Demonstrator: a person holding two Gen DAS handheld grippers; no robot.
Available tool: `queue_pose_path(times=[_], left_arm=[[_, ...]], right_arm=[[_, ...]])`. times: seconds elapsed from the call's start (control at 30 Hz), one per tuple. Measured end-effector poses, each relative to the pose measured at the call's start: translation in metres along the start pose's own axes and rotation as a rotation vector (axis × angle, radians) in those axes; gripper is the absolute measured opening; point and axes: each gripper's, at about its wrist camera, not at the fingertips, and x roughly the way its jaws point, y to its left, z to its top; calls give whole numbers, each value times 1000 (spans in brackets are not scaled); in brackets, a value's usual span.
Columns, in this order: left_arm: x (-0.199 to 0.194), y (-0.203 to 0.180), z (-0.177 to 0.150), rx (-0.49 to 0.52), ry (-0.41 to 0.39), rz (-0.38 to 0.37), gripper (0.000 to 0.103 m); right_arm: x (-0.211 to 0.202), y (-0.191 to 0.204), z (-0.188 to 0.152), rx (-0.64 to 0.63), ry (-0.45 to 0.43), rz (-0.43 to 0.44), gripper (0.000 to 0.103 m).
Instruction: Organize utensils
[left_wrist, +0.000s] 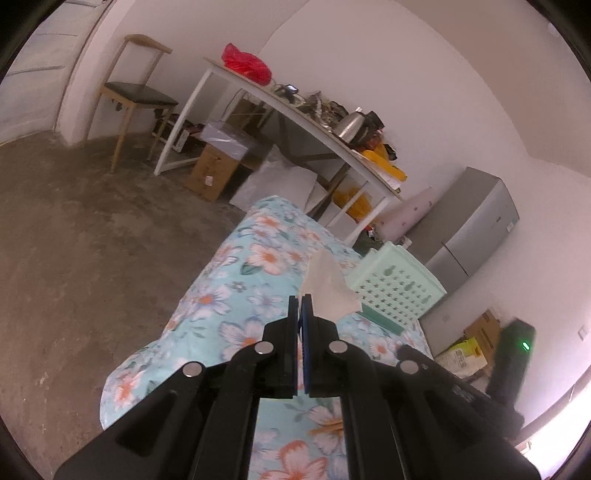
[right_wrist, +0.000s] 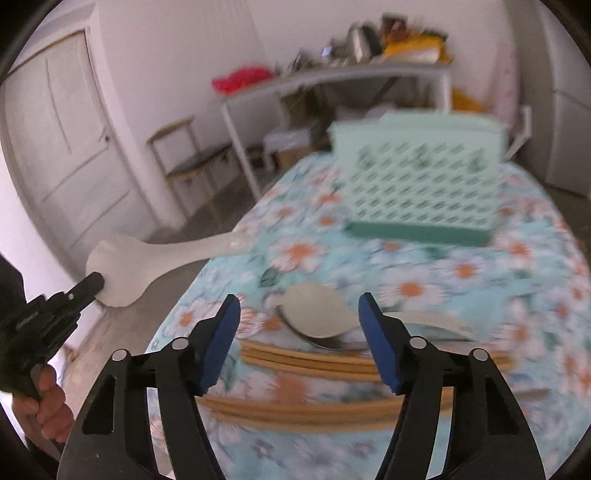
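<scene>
While one floral-clothed table (right_wrist: 424, 266) carries one mint basket (right_wrist: 421, 184), two pairs of wooden chopsticks (right_wrist: 314, 363) and one metal spoon (right_wrist: 317, 317), the right gripper (right_wrist: 299, 332) hovers unclenched over that spoon and the left gripper (left_wrist: 300, 301) (seen at frame edge) clamps one white spoon (right_wrist: 147, 264) aloft.

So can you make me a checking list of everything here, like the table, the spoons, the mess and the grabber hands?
Surface: floral cloth on the table.
Job's things: green basket on the cloth; metal spoon and chopsticks lie nearer.
Clutter: nothing seen on the cloth.
Grippers: left gripper shut on a white spoon, held off the table's edge; right gripper open over the metal spoon.
Cables: nothing seen.
Surroundings: chair, loaded white desk, door.
</scene>
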Motion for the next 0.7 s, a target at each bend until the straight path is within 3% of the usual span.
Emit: queue_pose_path(times=[0.2, 0.4, 0.7], left_arm=[[7, 24, 3, -46, 5, 5, 1], [12, 37, 3, -68, 19, 5, 1], [18, 40, -1, -72, 24, 10, 1]], right_arm=[[40, 12, 9, 23, 91, -36, 55], [65, 5, 17, -25, 180, -155, 49], [49, -39, 46, 36, 118, -270, 47]])
